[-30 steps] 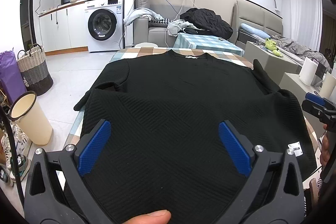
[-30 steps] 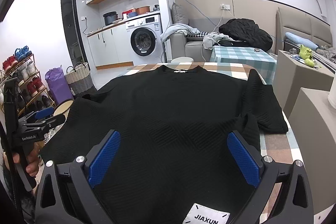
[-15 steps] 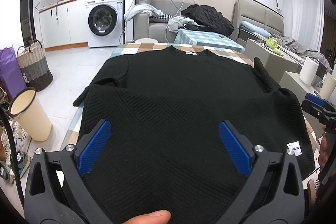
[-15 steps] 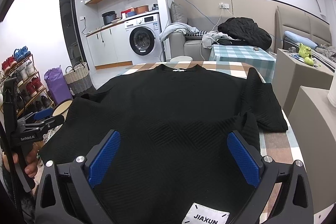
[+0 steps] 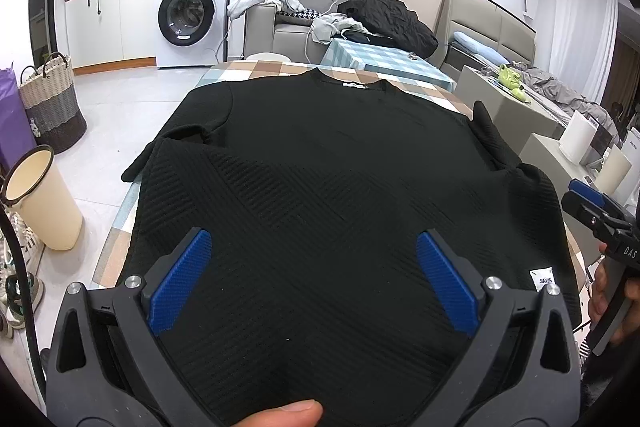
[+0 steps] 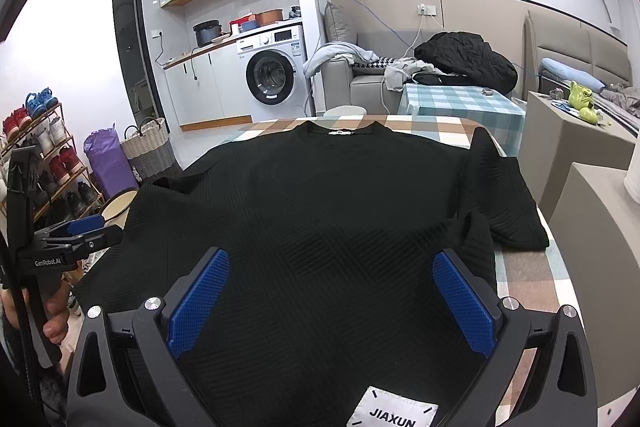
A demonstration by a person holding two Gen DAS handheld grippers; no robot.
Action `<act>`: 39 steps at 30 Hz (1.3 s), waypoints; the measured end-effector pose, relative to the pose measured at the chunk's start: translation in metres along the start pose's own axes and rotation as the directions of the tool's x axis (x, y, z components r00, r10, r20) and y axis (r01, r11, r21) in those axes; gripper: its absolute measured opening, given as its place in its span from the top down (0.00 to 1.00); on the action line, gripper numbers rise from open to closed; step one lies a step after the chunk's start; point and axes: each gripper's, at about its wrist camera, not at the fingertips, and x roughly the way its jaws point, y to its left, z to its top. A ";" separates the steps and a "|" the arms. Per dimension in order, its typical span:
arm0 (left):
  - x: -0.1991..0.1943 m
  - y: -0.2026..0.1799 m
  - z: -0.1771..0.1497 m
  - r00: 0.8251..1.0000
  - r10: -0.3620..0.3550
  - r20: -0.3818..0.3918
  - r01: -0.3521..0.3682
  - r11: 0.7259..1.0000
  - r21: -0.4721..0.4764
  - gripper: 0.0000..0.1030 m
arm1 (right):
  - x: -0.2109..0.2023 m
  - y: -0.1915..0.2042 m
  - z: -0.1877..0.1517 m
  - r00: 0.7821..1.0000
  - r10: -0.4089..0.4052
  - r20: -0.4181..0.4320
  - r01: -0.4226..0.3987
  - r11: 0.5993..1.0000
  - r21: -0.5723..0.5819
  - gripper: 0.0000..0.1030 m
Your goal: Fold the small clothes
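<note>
A black sweater point(image 5: 340, 195) lies spread flat on the counter point(image 6: 532, 267), neck toward the far edge, covering nearly all of its checked cloth; only strips of brown, white and teal squares show at the far end and the right side. The knit is thick and ribbed in blocks of diagonal lines. Its right sleeve point(image 6: 504, 195) is folded in over the counter edge, the left sleeve point(image 5: 176, 151) hangs partly off the side, and a white label point(image 6: 394, 409) reading JIAXUN sits at the near hem. The left tongs point(image 5: 312, 279) and right tongs point(image 6: 332, 299) both hover over the hem with blue ridged pads spread wide, gripping nothing (a thumb tip point(image 5: 280, 411) shows at the bottom of the left view). Beside the counter stand a cream bin point(image 5: 40, 199), a woven basket point(image 5: 50, 103) and a purple bag point(image 6: 110, 163). Behind are a washing machine point(image 5: 190, 21), a grey sofa point(image 5: 288, 35) piled with clothes, a second checked table point(image 6: 460, 103) and a shoe rack point(image 6: 44, 155).
</note>
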 end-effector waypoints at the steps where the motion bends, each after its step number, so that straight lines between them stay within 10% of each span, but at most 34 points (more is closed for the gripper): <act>1: 0.000 0.000 0.000 1.000 0.001 0.001 -0.001 1.000 0.001 0.01 | 0.000 0.000 0.000 1.000 0.000 0.000 0.000 1.000 -0.001 0.00; 39: 0.004 -0.003 -0.002 1.000 0.014 0.001 -0.015 1.000 0.017 0.01 | -0.002 -0.002 0.001 1.000 -0.008 -0.001 0.008 1.000 0.026 0.00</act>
